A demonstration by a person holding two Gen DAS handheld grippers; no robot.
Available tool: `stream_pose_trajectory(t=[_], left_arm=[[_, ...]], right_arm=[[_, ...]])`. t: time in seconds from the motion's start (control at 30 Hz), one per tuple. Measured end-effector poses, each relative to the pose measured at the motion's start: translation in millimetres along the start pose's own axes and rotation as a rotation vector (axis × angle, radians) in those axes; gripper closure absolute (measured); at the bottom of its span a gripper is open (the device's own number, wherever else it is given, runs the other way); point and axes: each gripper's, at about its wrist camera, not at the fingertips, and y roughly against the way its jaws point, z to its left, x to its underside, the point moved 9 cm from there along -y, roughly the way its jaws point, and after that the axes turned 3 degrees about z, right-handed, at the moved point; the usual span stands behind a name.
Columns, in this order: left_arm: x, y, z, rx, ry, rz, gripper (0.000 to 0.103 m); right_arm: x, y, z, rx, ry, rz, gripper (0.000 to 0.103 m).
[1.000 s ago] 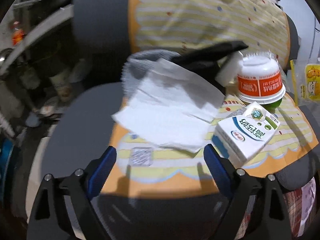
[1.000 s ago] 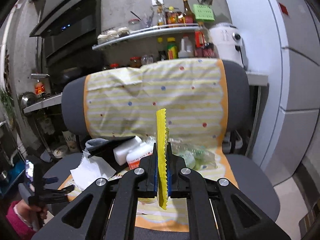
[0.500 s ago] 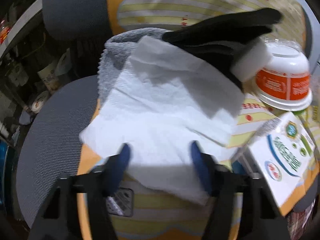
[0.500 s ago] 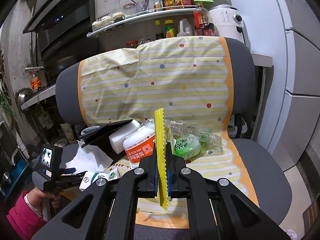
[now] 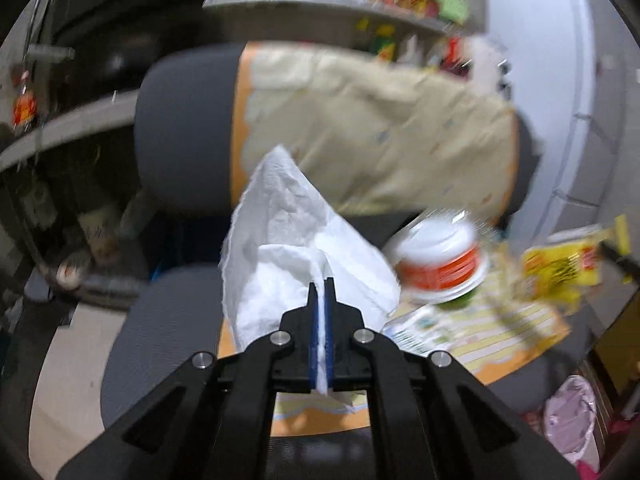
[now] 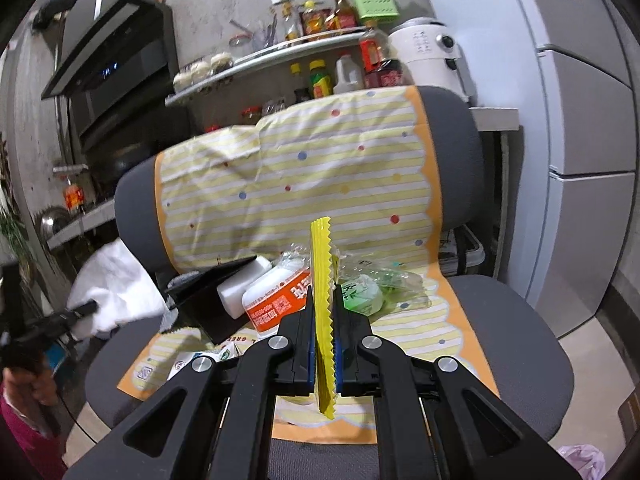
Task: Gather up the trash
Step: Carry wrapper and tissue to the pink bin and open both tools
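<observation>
My left gripper is shut on a crumpled white paper tissue, which hangs in the air above the chair seat. The right wrist view shows that left gripper at the far left with the tissue. My right gripper is shut on a flat yellow wrapper with a zigzag edge, held upright over the seat. The yellow wrapper also shows at the right of the left wrist view. On the seat lie an orange-and-white cup, a green crushed bottle and a milk carton.
A grey office chair draped with a yellow striped cloth carries the litter, along with a black flat object and a white foam block. A pink plastic bag sits on the floor at right. A hand holds the left gripper.
My left gripper closed on the tissue and lifted it off the seat. The right gripper shifted slightly closer to the chair, still holding the yellow wrapper.
</observation>
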Motion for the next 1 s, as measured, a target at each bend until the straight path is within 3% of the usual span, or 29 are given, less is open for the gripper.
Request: stream_pose_trajectory(t=[0.17, 0.33, 0.47, 0.67, 0.83, 1.0], left_arm=[[-7.9, 16.0, -86.2, 0.068, -0.11, -0.057, 0.103], [3.8, 8.3, -183.4, 0.149, -0.187, -0.1, 0.103], [20.9, -9.2, -271.4, 0.291, -0.249, -0.094, 0.103], [59.2, -28.1, -377.1, 0.495, -0.329, -0.041, 0.102], [93.1, -37.1, -428.7, 0.611, -0.383, 0.031, 0.102], [124.5, -42.9, -454.5, 0.658, -0.426, 0.097, 0.102]], right_arm=[[4.1, 33.3, -31.3, 0.019, -0.051, -0.026, 0.096], [15.5, 78.3, -79.0, 0.112, -0.096, -0.047, 0.096], [30.9, 118.4, -120.6, 0.221, -0.132, -0.053, 0.096], [82.5, 174.6, -185.5, 0.42, -0.219, -0.017, 0.096], [141.5, 193.0, -236.1, 0.537, -0.342, 0.067, 0.096], [198.6, 180.4, -272.1, 0.582, -0.435, 0.185, 0.091]])
